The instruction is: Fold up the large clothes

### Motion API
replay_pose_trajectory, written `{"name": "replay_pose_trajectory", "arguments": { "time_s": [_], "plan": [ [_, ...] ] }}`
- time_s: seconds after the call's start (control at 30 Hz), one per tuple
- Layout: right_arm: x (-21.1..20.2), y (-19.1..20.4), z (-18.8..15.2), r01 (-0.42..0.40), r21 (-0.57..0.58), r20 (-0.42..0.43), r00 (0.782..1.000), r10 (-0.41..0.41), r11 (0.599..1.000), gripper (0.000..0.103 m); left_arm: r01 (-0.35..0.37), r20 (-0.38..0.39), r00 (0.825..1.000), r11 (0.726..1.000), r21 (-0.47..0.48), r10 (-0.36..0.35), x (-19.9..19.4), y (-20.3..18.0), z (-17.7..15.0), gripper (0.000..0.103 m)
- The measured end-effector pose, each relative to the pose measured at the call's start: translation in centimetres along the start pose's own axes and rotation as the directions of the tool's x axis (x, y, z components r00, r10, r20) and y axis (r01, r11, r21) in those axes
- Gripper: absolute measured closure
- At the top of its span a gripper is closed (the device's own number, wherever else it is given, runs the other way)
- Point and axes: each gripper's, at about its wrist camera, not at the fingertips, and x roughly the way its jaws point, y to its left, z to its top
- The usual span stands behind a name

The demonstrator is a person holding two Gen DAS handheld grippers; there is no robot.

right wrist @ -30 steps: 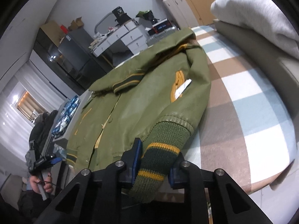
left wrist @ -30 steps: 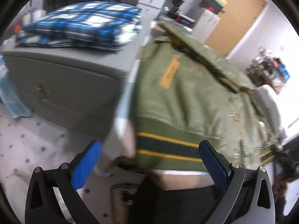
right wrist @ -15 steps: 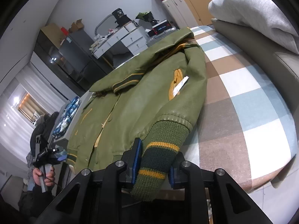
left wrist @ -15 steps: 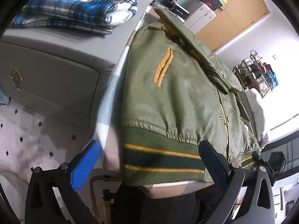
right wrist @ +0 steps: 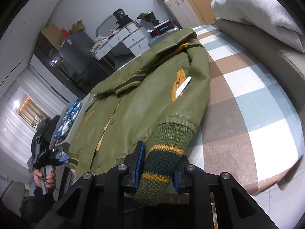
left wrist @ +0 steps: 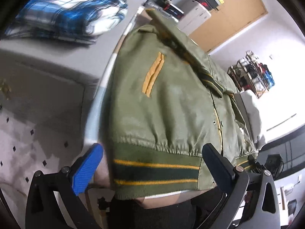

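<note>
Olive-green leather bomber jacket (right wrist: 144, 103) lay spread across the checked bed (right wrist: 257, 103), hem at its near edge. Right gripper (right wrist: 157, 168) clenched the knitted striped cuff (right wrist: 162, 160); left gripper (left wrist: 152, 168) hovered, jaws released, at the striped hem band (left wrist: 156, 168). Pinching both layers squarely should keep the fold even.

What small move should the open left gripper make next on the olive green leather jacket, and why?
Probably ease the left gripper forward and close on the jacket's striped knit hem: its jaws stand wide around the hem, gripping nothing, while the right gripper already clamps the knitted cuff.
</note>
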Motion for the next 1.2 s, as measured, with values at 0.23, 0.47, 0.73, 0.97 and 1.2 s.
{"name": "replay_pose_trajectory", "arguments": {
  "time_s": [0.23, 0.47, 0.73, 0.97, 1.2],
  "plan": [
    [-0.1, 0.1, -0.1, -0.008, 0.003, 0.008, 1.0, 0.008, 1.0, 0.077, 0.128, -0.066, 0.99, 0.991, 0.024, -0.127, 0.3, -1.4, 1.0, 0.002],
    [-0.3, 0.3, 0.1, -0.019, 0.006, 0.014, 1.0, 0.019, 1.0, 0.076, 0.314, 0.031, 0.947, 0.944, 0.102, -0.319, -2.5, -2.6, 0.4, 0.002],
    [-0.7, 0.5, 0.5, -0.018, -0.001, 0.016, 1.0, 0.018, 1.0, 0.076, 0.252, -0.063, 0.966, 0.967, 0.028, -0.25, 1.1, -0.8, -0.2, 0.002],
    [-0.6, 0.2, 1.1, -0.025, 0.003, 0.018, 1.0, 0.025, 1.0, 0.078, 0.163, -0.024, 0.987, 0.984, 0.073, -0.162, 0.8, -2.4, -1.5, 0.008],
    [-1.6, 0.4, 1.8, -0.034, -0.026, 0.052, 0.998, 0.035, 0.999, 0.092, -0.121, -0.014, 0.992, 0.992, 0.039, 0.122, 0.6, -2.9, -1.9, 0.086]
  ]
}}
